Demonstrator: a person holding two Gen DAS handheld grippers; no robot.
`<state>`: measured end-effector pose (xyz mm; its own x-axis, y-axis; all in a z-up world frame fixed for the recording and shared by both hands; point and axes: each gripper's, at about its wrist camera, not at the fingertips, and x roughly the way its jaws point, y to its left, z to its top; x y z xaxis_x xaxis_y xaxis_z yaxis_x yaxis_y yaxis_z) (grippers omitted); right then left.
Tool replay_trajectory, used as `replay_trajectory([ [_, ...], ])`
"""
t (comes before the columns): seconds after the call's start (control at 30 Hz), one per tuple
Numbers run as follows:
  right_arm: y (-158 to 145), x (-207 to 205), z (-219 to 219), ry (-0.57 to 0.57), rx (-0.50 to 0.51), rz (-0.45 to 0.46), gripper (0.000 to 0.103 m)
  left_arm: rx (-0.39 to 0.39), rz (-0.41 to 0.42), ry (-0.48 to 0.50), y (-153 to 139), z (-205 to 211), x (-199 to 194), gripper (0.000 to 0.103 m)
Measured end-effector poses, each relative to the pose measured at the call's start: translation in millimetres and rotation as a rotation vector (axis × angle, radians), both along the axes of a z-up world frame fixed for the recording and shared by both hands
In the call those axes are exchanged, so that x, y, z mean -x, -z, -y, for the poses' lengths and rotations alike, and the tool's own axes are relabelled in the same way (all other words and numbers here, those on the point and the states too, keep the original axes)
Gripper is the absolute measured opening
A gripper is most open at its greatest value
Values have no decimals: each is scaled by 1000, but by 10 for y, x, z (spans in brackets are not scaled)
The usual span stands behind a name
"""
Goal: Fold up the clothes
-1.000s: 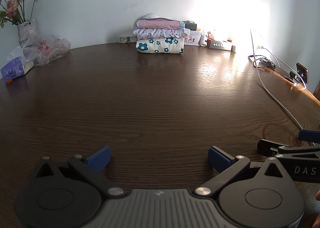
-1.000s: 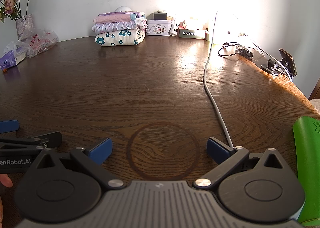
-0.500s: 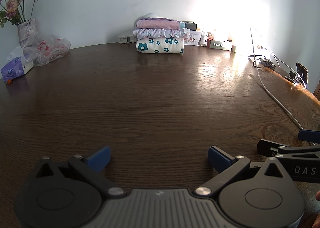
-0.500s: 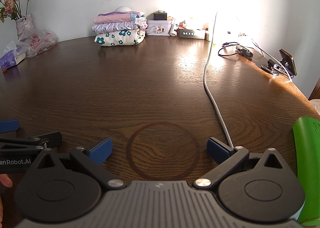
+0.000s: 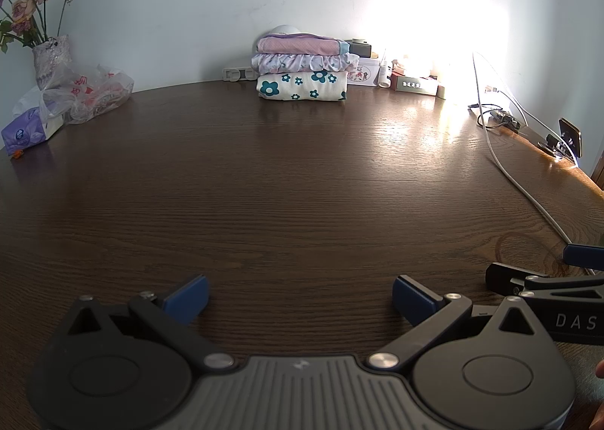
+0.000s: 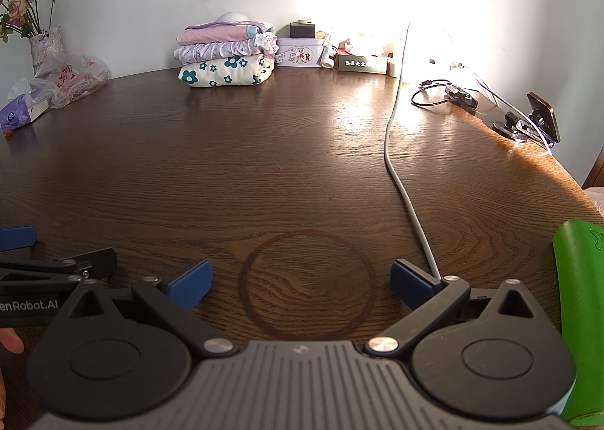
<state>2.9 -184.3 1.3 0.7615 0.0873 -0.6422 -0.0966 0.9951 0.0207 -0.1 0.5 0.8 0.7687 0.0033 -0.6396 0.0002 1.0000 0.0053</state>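
Both claws sat low over the near edge of the dark wooden desk (image 5: 302,181), side by side. Left claw (image 5: 300,296) was released, blue pads spread wide with bare wood between them, grasping nothing. Right claw (image 6: 300,279) was likewise released and empty; a dark ring stain (image 6: 307,284) in the wood lay between its pads, and a white cable (image 6: 396,173) ran from the far glare down to its right-hand pad. The folded clothes (image 5: 302,69) formed a stack of three at the far edge against the wall: pink on top, a ruffled pale print in the middle, a cream piece with teal flowers at the bottom (stack looked neat, edges roughly aligned). It stood well apart from both claws. Just right of the stack were a printed tin (image 6: 300,54) and small boxes, partly washed out by strong light. At far left stood a vase of roses (image 5: 49,58), a crumpled plastic bag (image 5: 94,90) and a purple tissue pack (image 5: 28,128). A phone stand (image 6: 543,117) stood at the right edge. A green object (image 6: 579,298) showed in the right view's lower right corner; could not identify it.
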Motion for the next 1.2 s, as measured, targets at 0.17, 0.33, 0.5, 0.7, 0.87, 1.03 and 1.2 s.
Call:
replay_trajectory([
  [0.17,0,0,0,0,0,0,102,0,0,0,5,6,-2,103],
  [0.33,0,0,0,0,0,0,102,0,0,0,11,15,-4,103],
  [0.5,1,2,0,0,0,0,102,0,0,0,9,12,-4,103],
  [0.7,1,6,-2,0,0,0,102,0,0,0,3,2,-2,103],
  [0.87,-5,14,-17,2,1,-1,102,0,0,-1,-2,-6,0,103],
  [1.03,-8,-2,-22,2,2,-1,102,-2,0,-3,5,-6,-7,103],
  [1.2,2,1,-15,3,2,-1,102,-3,0,-5,20,13,-2,103],
])
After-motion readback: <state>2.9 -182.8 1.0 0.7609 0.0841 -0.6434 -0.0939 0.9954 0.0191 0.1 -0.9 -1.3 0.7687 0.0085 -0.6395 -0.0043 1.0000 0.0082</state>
